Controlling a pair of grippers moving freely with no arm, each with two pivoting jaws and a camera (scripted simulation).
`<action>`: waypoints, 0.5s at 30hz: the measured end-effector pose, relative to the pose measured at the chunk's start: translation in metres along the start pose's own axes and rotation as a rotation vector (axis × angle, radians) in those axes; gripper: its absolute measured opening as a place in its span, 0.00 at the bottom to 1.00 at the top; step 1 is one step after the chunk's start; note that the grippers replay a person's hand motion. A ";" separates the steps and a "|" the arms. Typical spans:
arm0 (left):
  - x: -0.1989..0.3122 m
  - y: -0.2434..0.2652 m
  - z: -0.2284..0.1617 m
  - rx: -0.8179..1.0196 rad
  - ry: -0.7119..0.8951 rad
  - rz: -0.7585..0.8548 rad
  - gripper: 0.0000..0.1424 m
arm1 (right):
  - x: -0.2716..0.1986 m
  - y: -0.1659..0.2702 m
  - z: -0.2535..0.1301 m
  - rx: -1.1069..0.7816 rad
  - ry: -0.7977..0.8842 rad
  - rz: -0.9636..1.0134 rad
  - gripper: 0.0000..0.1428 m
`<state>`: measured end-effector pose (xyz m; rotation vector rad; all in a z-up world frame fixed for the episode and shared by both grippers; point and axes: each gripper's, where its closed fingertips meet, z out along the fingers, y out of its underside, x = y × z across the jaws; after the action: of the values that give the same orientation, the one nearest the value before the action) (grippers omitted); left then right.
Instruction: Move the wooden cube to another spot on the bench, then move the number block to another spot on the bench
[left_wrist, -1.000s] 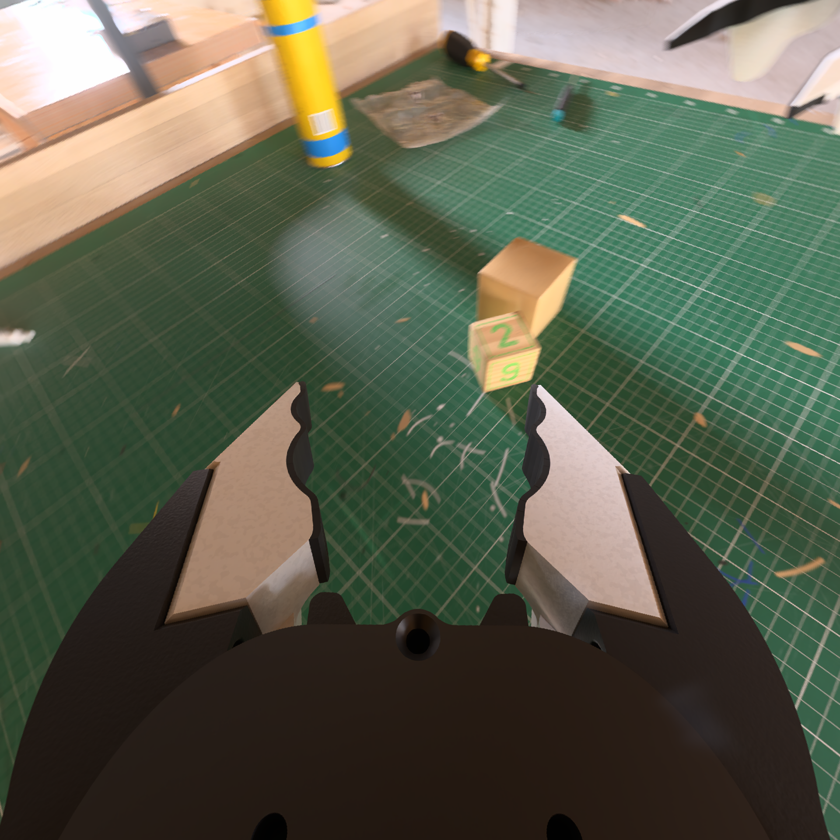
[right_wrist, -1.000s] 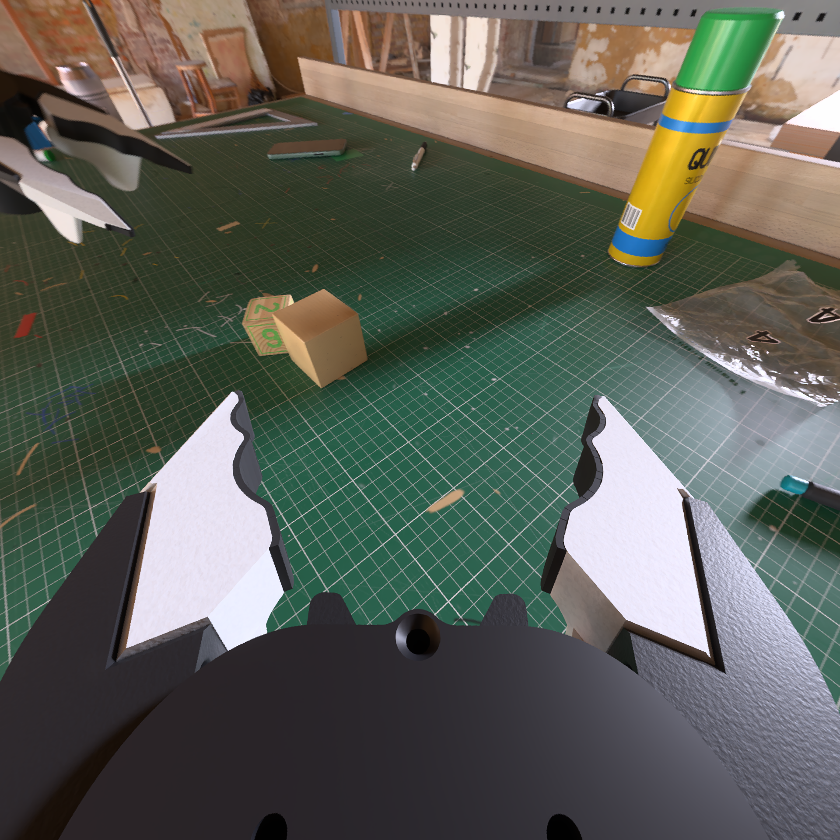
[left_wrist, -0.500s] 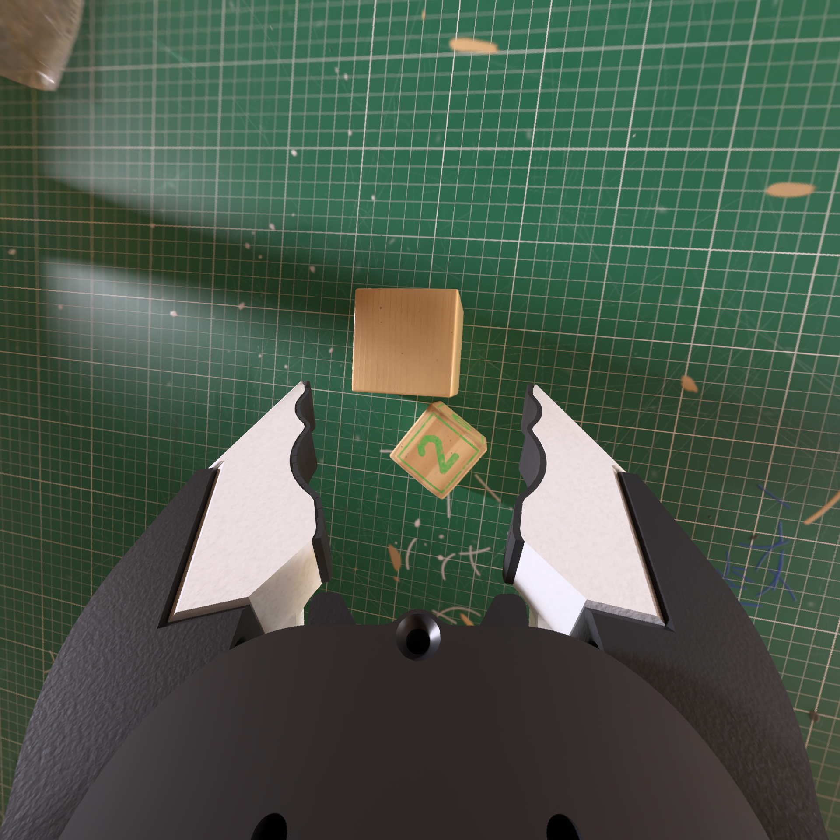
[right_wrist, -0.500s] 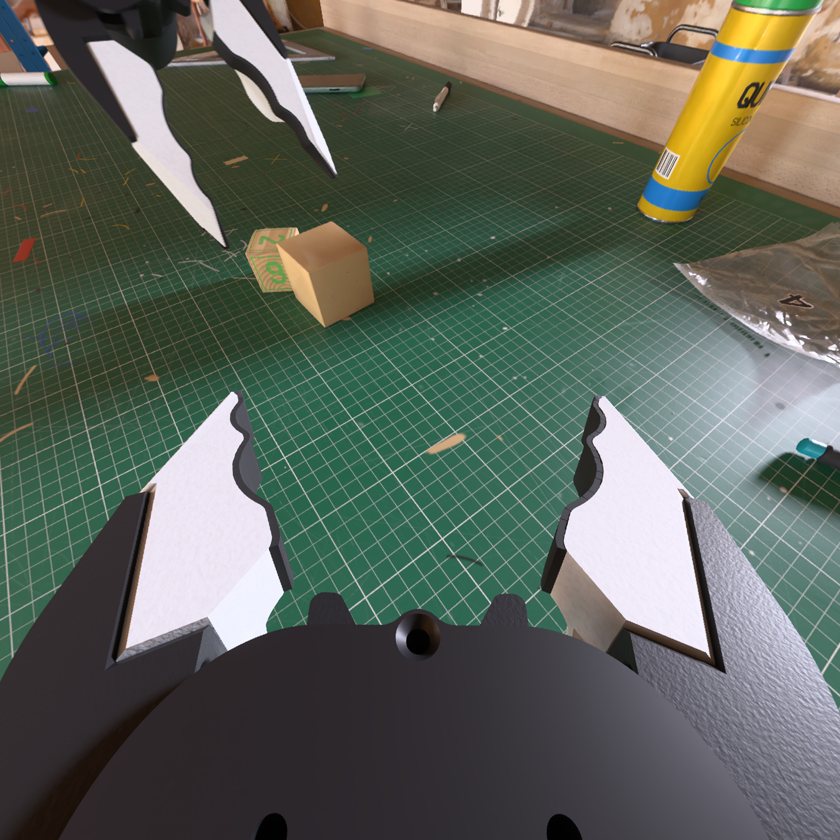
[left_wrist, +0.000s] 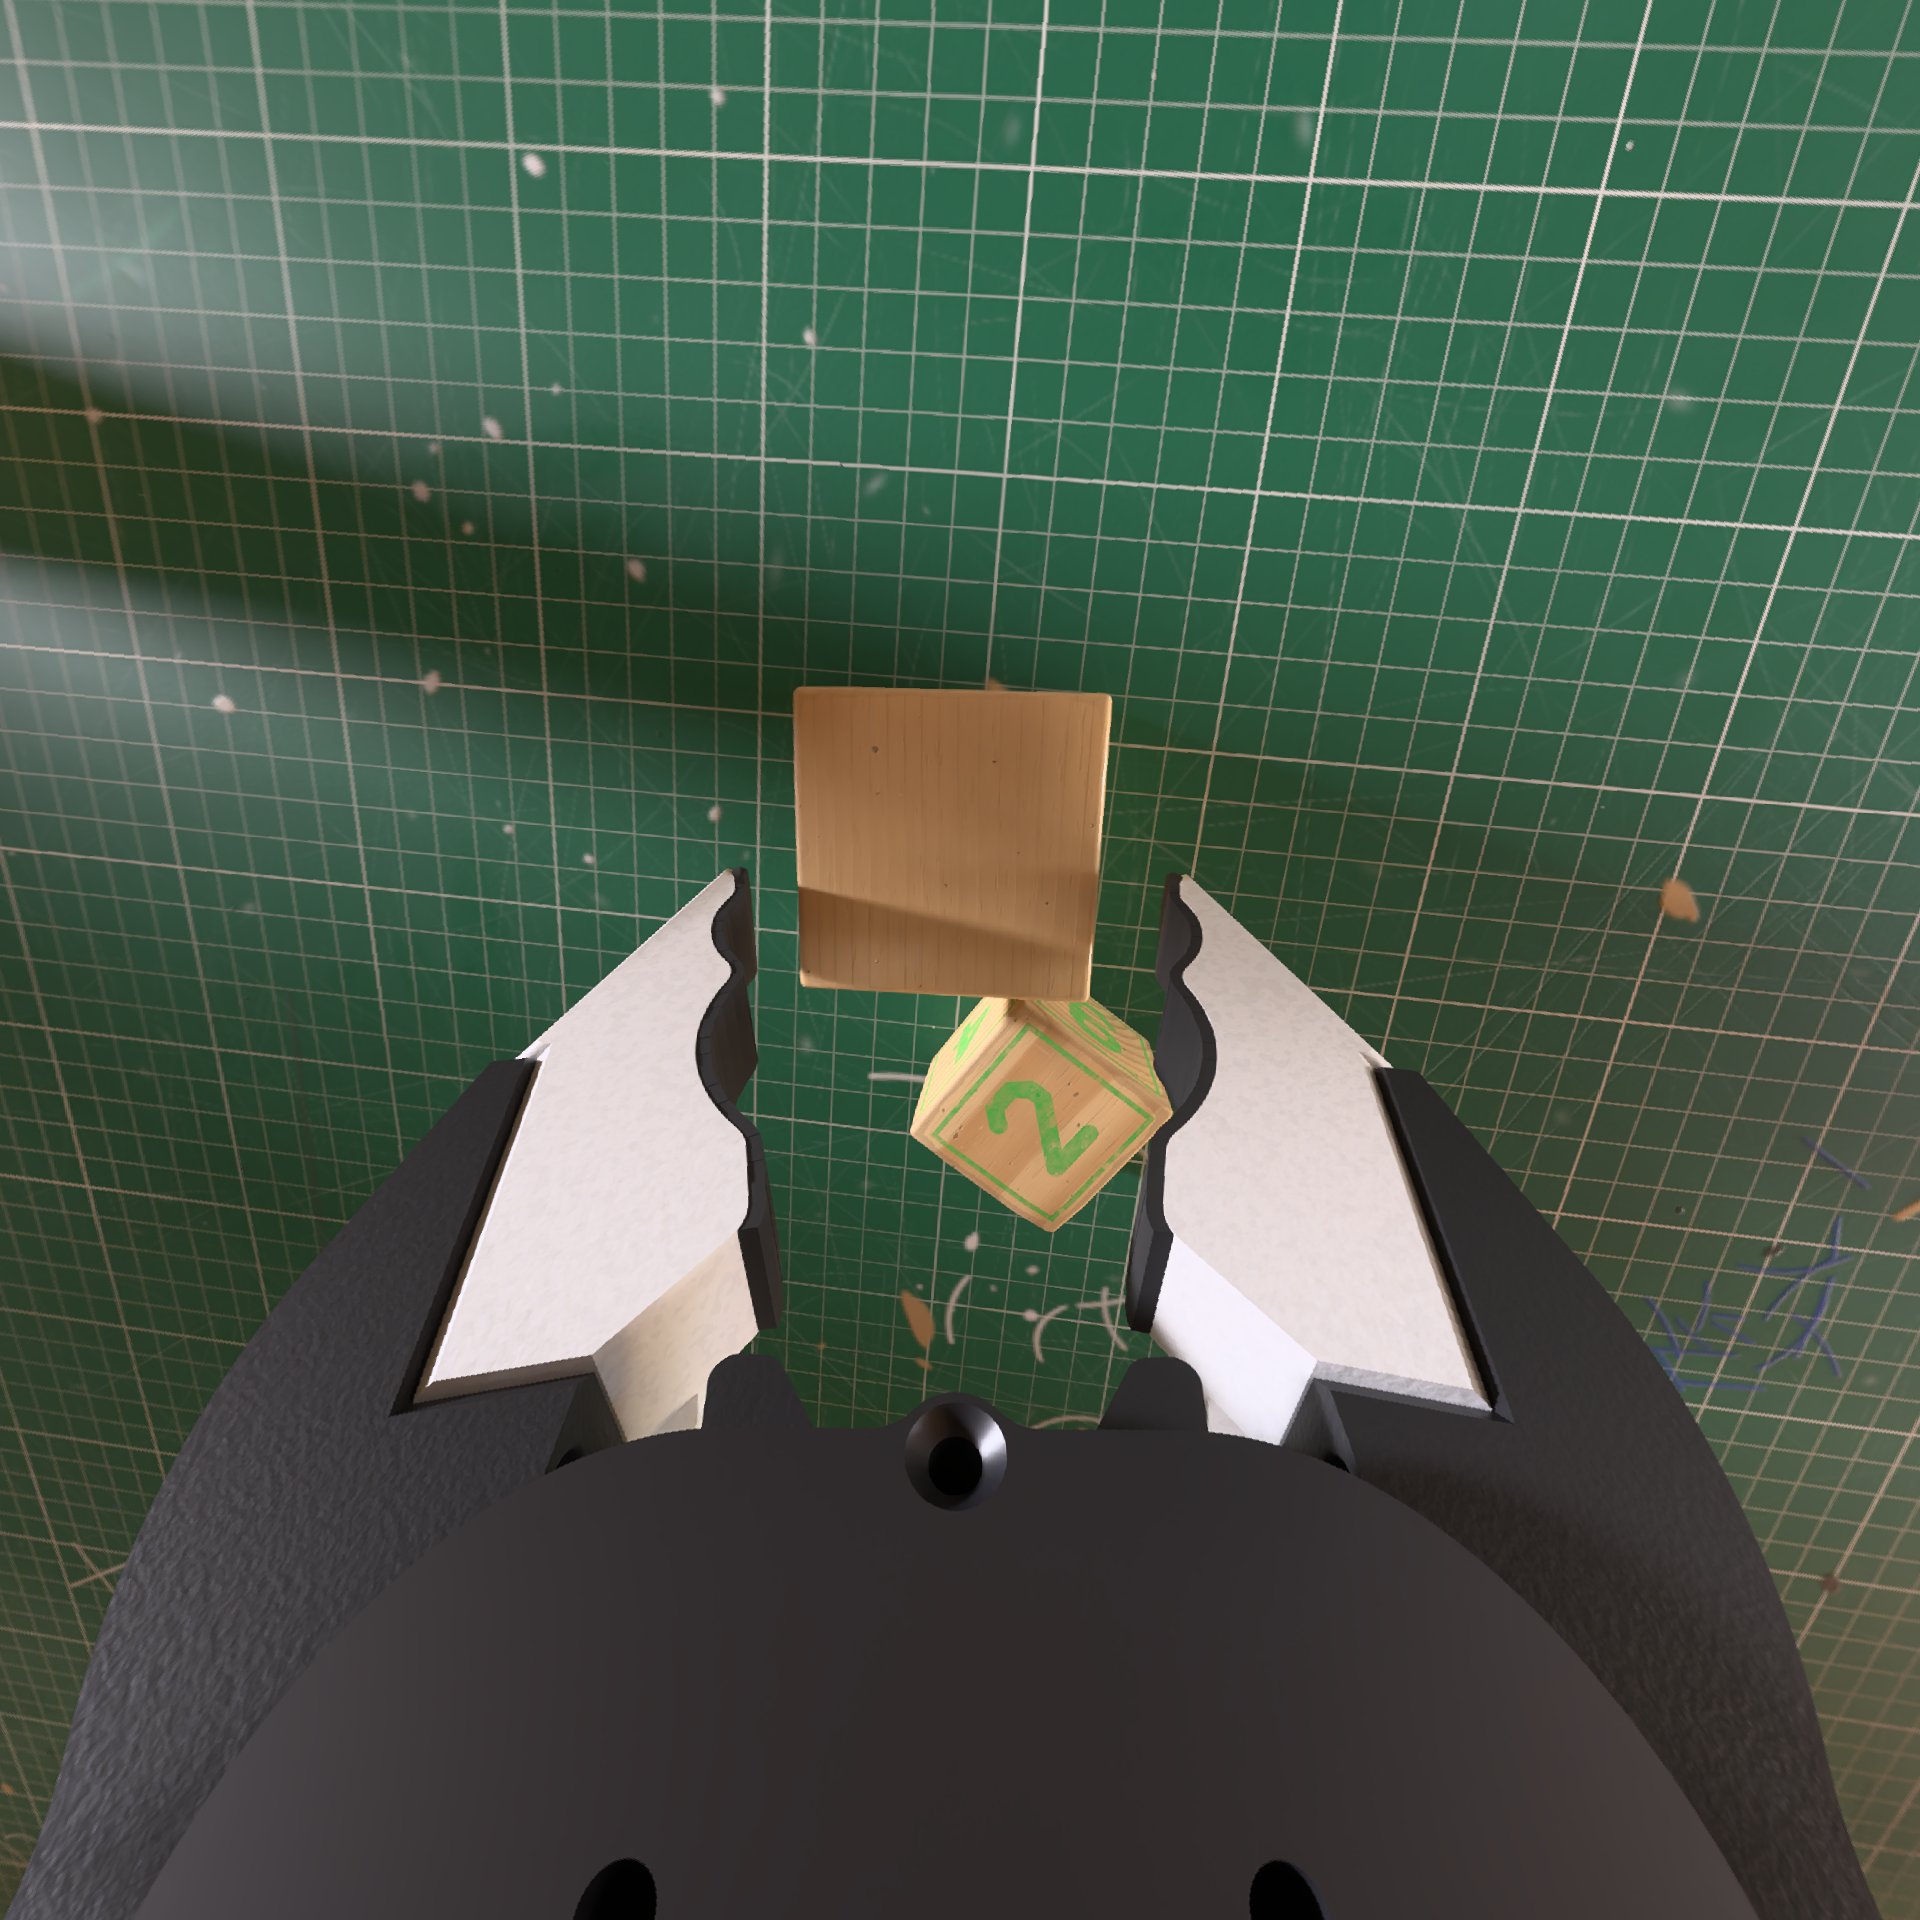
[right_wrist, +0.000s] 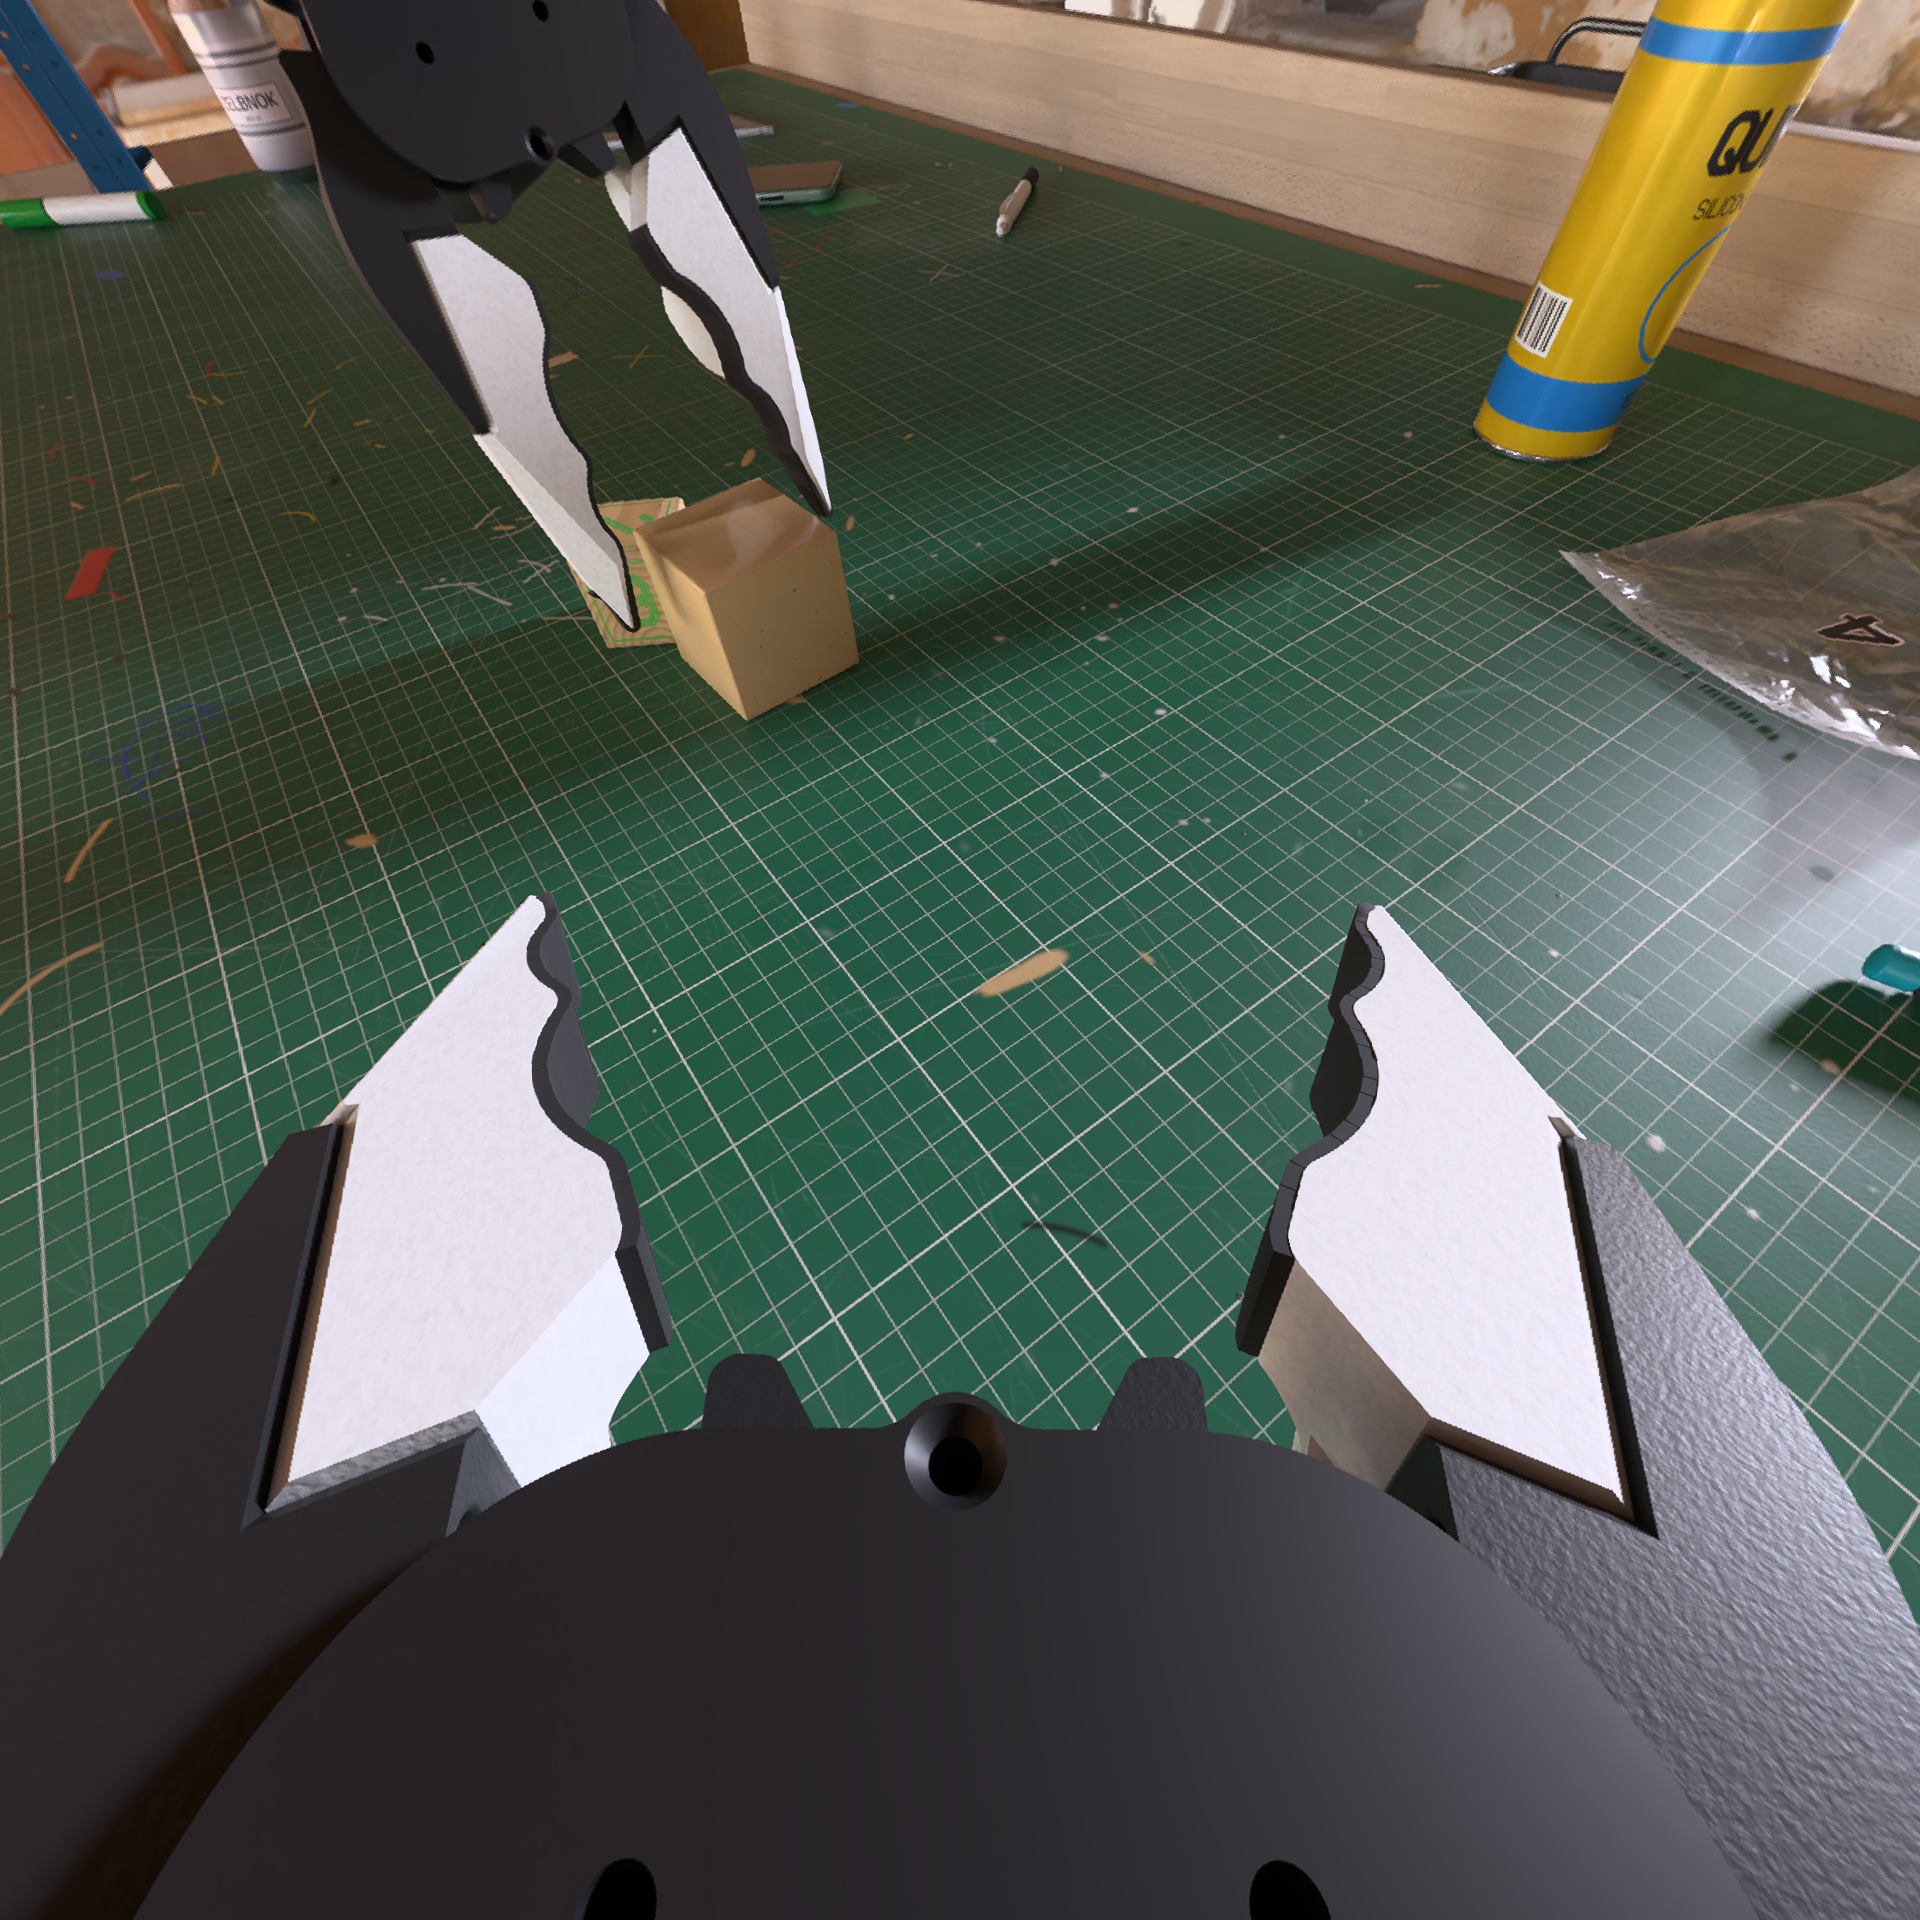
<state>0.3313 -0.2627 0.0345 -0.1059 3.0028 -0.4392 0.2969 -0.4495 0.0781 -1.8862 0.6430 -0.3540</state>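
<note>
A plain wooden cube (left_wrist: 948, 836) sits on the green cutting mat, touching a smaller number block (left_wrist: 1039, 1117) with green digits. My left gripper (left_wrist: 954, 883) is open and points straight down, its fingertips either side of the cube's near edge, the number block between the fingers. In the right wrist view the left gripper (right_wrist: 717, 561) hangs over the cube (right_wrist: 753, 597), with the number block (right_wrist: 634, 566) partly hidden behind one finger. My right gripper (right_wrist: 956, 914) is open and empty, low over the mat, well short of the cubes.
A yellow spray can (right_wrist: 1652, 218) stands at the back right by a wooden rail (right_wrist: 1247, 114). A clear plastic bag (right_wrist: 1787, 613) lies right, a teal-tipped tool (right_wrist: 1886, 966) at the right edge. A phone (right_wrist: 800, 182), a pen (right_wrist: 1016, 200) and a green marker (right_wrist: 78, 210) lie far back.
My left gripper has come down closer over the two blocks, so its fingertips now flank the wooden cube. The right gripper has edged forward. The blocks have not moved.
</note>
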 end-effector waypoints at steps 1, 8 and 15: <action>0.001 0.000 0.001 -0.011 0.009 0.001 0.54 | 0.000 0.000 0.000 0.000 0.000 0.002 0.99; 0.000 -0.001 0.005 -0.038 0.049 -0.013 0.42 | 0.000 -0.001 -0.003 0.010 0.007 0.012 0.99; -0.018 -0.008 -0.033 0.102 -0.038 -0.133 0.42 | 0.000 -0.004 -0.009 0.019 0.013 0.015 0.98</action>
<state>0.3459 -0.2598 0.0698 -0.3037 2.9403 -0.5956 0.2932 -0.4553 0.0853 -1.8615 0.6603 -0.3614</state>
